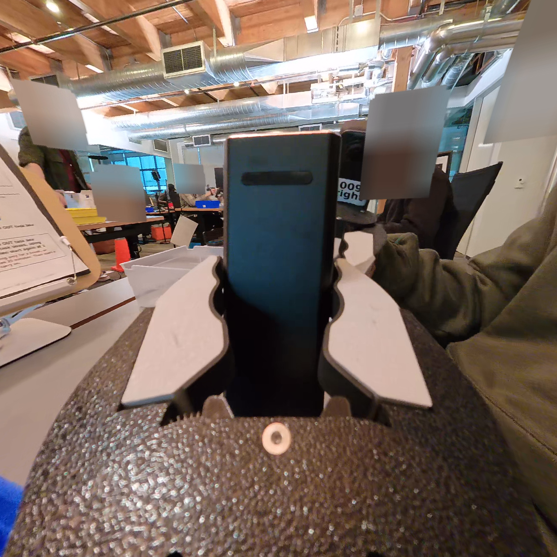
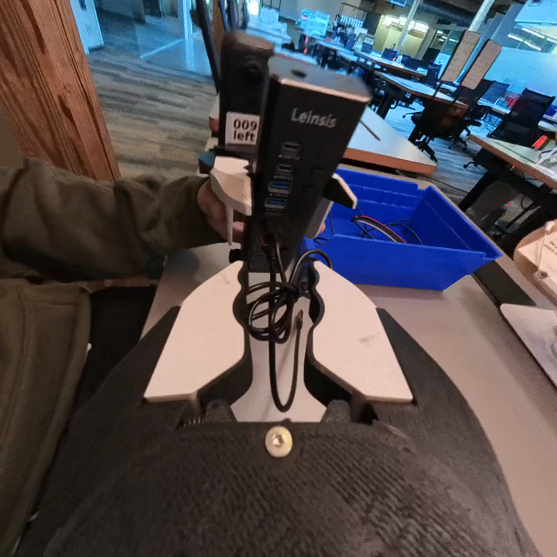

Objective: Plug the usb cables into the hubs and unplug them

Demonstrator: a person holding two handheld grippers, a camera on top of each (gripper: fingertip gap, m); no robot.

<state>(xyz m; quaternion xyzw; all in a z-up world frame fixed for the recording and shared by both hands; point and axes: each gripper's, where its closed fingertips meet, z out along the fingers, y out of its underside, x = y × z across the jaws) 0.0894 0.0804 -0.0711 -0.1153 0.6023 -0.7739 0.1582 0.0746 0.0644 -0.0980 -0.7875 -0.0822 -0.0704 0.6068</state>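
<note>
My left gripper (image 1: 277,265) is shut on a black USB hub (image 1: 277,226) and holds it upright above the table, its plain back towards this camera. In the right wrist view the hub (image 2: 319,144) shows its row of ports, clamped in the left gripper (image 2: 286,193). A thin black cable (image 2: 272,310) is plugged in near the hub's lower end and hangs down in a loose coil with its free end dangling. My right gripper (image 2: 278,271) is just below the hub, jaws apart, with the coil hanging between them. Its white fingers (image 1: 358,250) show behind the hub.
A blue bin (image 2: 407,262) with more cables sits on the grey table (image 2: 422,346) beyond the hub. A white tray (image 1: 156,271) and a document stand (image 1: 30,241) are on the left side. An olive sleeve (image 1: 452,286) reaches in. A wooden post (image 2: 45,90) stands nearby. About 4 cm separates my left fingertips from my right.
</note>
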